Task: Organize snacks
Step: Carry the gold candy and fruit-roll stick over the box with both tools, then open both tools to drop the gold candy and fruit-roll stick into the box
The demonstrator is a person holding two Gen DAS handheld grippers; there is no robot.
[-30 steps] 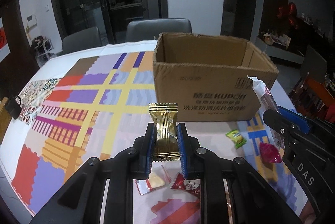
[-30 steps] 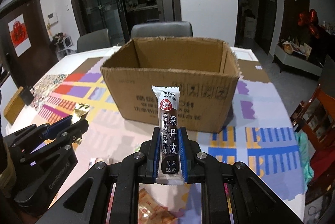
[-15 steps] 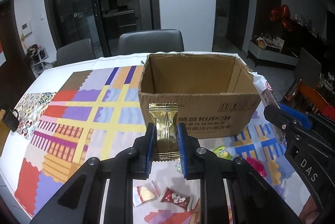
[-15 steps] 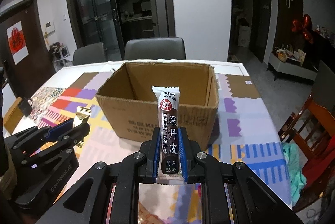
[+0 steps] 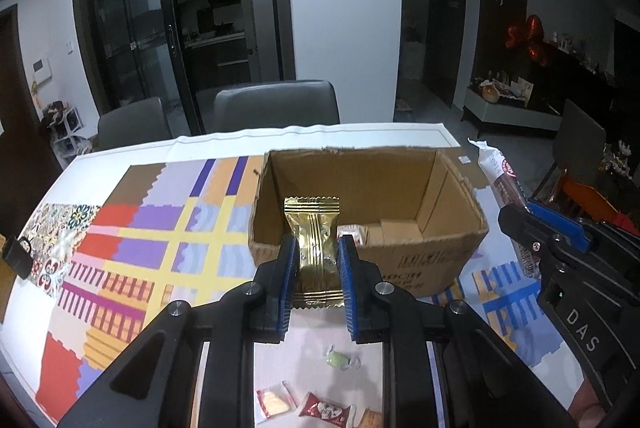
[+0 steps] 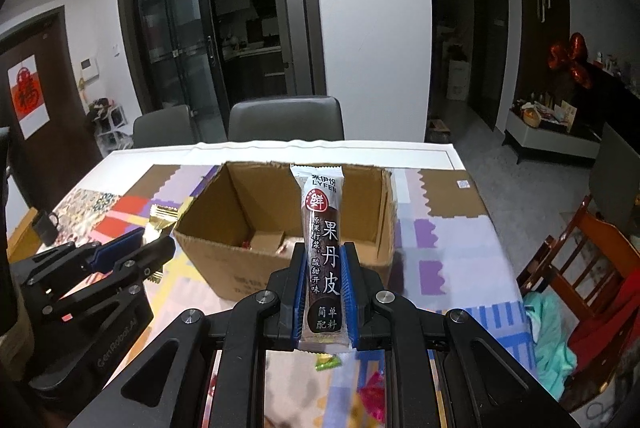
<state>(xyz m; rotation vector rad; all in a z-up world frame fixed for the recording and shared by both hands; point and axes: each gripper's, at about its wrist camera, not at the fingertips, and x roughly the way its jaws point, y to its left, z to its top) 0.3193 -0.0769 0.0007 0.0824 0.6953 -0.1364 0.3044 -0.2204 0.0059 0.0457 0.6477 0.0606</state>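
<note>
Both grippers pinch tight, left gripper [image 5: 316,264] on the gold foil candy packet [image 5: 314,248], right gripper [image 6: 323,294] on the long dark fruit-leather stick [image 6: 323,252], and releasing short of the open brown cardboard box [image 5: 440,256] at twelve o'clock risks either one catching its near rim.

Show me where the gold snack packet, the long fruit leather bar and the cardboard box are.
gold snack packet [image 5: 316,248]: left wrist view, wrapper's middle.
fruit leather bar [image 6: 324,248]: right wrist view, printed front.
cardboard box [image 5: 420,264]: left wrist view, near wall.

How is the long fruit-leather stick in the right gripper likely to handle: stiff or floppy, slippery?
The fruit-leather stick stands upright, unsagging, above the right gripper, so probably fairly stiff. Its glossy wrapper may slip. It looks light and would likely drop easily into the cardboard box.
</note>
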